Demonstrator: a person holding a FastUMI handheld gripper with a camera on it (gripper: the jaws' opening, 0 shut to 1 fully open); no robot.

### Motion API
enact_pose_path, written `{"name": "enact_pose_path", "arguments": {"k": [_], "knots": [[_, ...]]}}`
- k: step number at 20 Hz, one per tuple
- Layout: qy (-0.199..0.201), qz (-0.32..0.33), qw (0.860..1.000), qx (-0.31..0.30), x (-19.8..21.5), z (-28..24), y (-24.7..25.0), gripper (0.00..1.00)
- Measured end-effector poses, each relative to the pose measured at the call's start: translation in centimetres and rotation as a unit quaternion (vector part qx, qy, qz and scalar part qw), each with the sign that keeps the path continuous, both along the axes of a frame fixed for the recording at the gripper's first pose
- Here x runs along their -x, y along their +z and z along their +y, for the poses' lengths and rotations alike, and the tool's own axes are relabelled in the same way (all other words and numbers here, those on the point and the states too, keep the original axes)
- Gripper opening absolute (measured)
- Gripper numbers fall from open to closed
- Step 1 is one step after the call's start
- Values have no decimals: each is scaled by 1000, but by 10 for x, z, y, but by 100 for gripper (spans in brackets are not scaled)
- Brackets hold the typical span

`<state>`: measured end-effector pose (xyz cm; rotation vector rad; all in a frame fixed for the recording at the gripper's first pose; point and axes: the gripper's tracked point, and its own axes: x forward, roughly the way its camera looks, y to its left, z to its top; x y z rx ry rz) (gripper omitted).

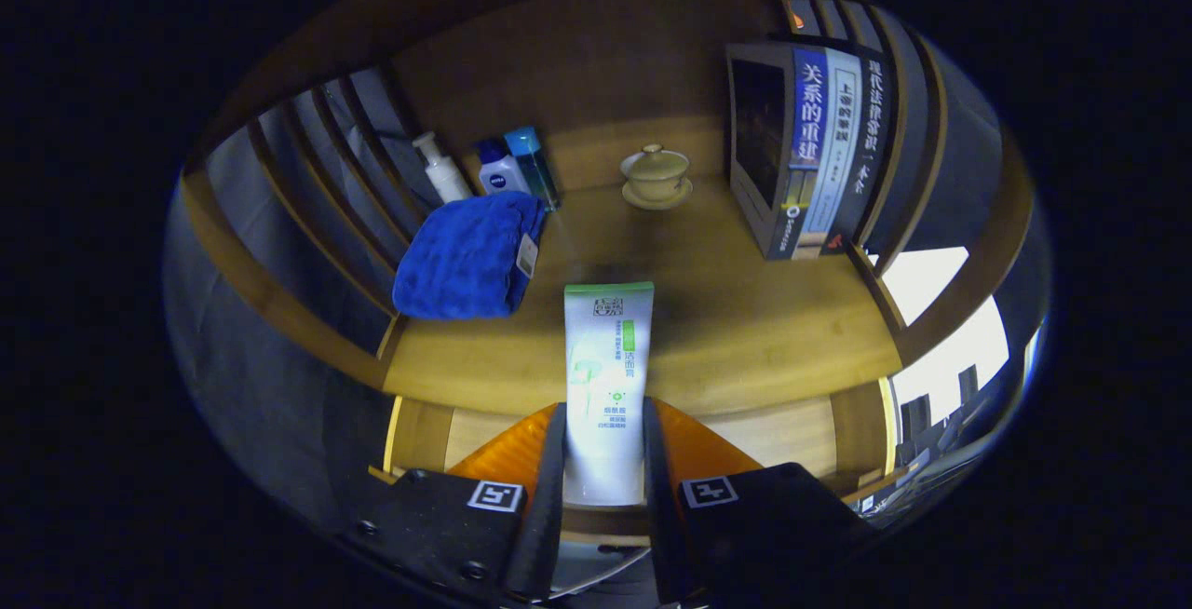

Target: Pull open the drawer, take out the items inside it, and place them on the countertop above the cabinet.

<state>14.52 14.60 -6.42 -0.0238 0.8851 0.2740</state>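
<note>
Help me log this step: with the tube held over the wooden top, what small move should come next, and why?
Probably lower the tube onto the bare countertop just ahead and open the fingers. The gripper is shut on the tube, whose far end reaches over the wood, between the blue towel and the books, so nothing seems to block setting it down.

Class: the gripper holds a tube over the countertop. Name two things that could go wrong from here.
1. The gripper is shut on the lower part of the white tube; most of the tube sticks out ahead of the fingers, so it may tip or slide out.
2. The folded blue towel lies close beside the tube's far end, so the tube may land partly on it and roll.
</note>
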Motion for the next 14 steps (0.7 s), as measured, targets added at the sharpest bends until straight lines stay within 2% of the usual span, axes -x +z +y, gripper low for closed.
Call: {"name": "enact_pose_path", "arguments": {"k": [9,13,14], "knots": [[-33,6,999,8,-49,22,-58,51],[-24,-54,998,13,-56,16,-45,74],[-23,-74,997,17,-56,12,-39,82]]}}
